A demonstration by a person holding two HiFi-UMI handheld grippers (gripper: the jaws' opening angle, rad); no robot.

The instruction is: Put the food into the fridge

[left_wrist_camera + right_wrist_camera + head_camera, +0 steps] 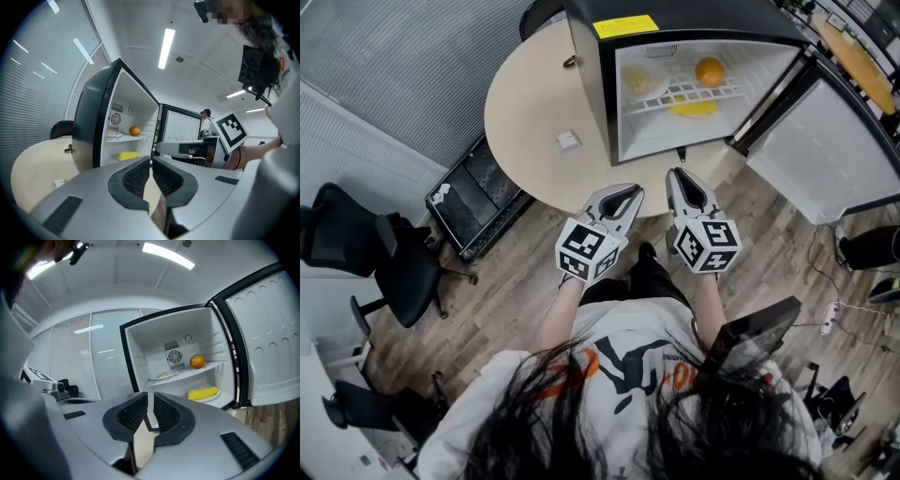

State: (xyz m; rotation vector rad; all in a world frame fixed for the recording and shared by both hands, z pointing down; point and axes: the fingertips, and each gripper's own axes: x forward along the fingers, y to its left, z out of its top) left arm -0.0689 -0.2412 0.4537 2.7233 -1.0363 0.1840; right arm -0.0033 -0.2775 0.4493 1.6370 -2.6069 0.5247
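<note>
A small black fridge (589,84) stands open on a round beige table (530,112), its door (825,155) swung out to the right. On its wire shelf lie an orange (710,70) and a plate of pale food (639,81). Below them a yellow corn cob (694,108) rests on a plate. The right gripper view shows the same orange (197,361) and corn cob (203,393). My left gripper (623,199) and right gripper (680,176) hang side by side at the table's near edge, before the fridge. Both are shut with nothing between the pads.
A small white object (569,141) lies on the table left of the fridge. A black case (478,202) sits on the wooden floor under the table's left side. Black office chairs (384,262) stand at the left. Cables lie on the floor at the right.
</note>
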